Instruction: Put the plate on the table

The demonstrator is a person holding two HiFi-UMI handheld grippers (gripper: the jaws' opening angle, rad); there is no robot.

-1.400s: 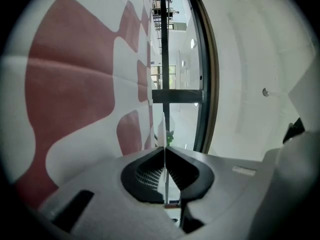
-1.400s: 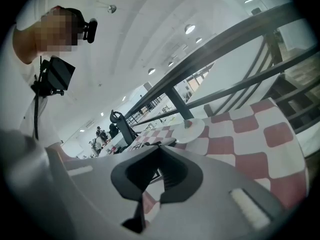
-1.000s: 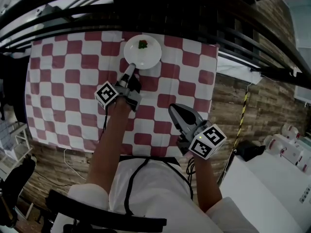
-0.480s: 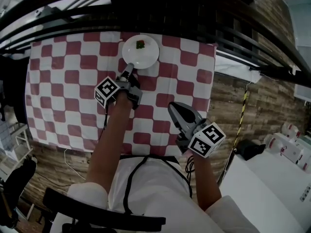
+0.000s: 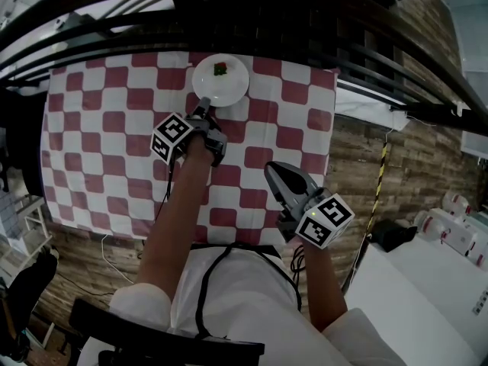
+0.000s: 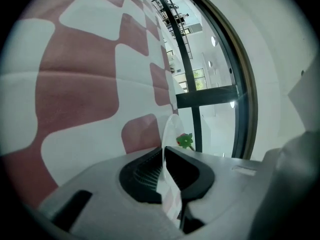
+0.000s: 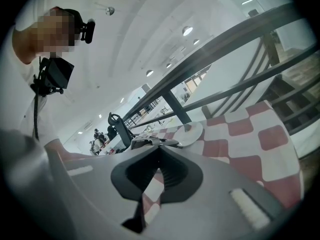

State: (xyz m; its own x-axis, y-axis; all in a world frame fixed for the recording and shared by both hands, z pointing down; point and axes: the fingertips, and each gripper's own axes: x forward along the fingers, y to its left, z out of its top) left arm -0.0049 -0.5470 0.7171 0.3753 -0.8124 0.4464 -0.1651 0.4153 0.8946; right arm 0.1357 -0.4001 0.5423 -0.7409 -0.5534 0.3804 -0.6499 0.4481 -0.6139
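Checkered tablecloth (image 5: 99,128), plate (image 5: 229,88) rim between opening jaws, left tool (image 5: 204,107)

The person wore a white short-sleeved top (image 5: 244,296) with thin black straps (image 5: 198,303) down its front; 1 black box (image 7: 56,73) hung at the chest.

The head view looks steeply down from above the person onto the whole checked table (image 5: 107,166), far edge at the top. The left gripper view sits low and close by that far edge, facing the plate (image 6: 172,129) edge-on. The right gripper view looks from the near right corner across the table; all three share the plate and the far edge.
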